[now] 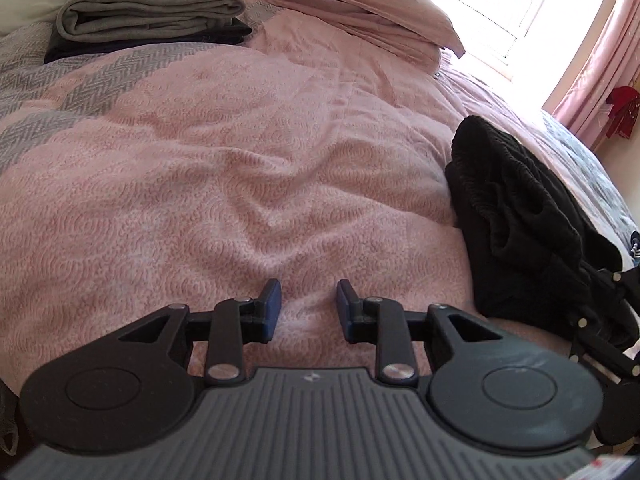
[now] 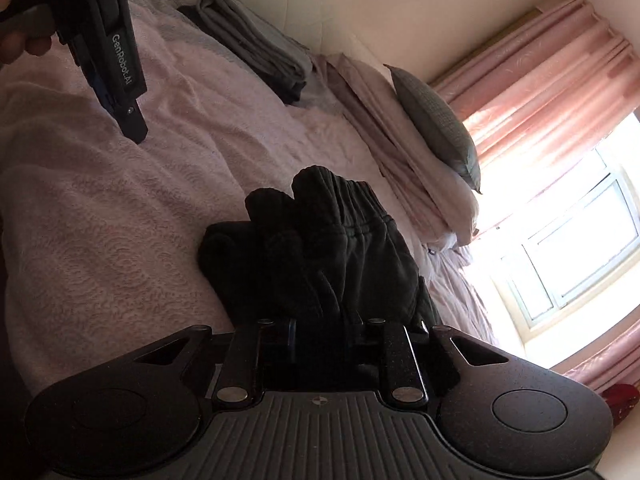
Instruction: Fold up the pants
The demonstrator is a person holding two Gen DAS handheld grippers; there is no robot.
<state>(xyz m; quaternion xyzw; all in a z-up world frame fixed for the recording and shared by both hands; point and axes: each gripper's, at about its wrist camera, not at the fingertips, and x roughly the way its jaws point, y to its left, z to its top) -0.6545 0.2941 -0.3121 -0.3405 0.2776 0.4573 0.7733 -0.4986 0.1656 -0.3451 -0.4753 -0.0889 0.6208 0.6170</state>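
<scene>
The black pants [image 1: 520, 216] lie bunched in a heap on the right side of the pink bedspread [image 1: 240, 168]. In the right wrist view the elastic waistband of the pants [image 2: 320, 248] faces away from me, and the dark cloth fills the gap of my right gripper [image 2: 320, 336], which is shut on it. My left gripper [image 1: 309, 304] hovers open over bare bedspread, left of the pants, nothing between its blue pads. The left gripper [image 2: 134, 128] also shows at the upper left of the right wrist view, held by a hand [image 2: 16, 40].
A folded grey garment on dark ones [image 1: 148, 12] sits at the bed's far left. Pink pillows [image 1: 340, 8] and a grey cushion [image 2: 436, 120] line the headboard side. A bright window [image 2: 572, 240] and pink curtains [image 2: 540, 72] lie beyond the bed.
</scene>
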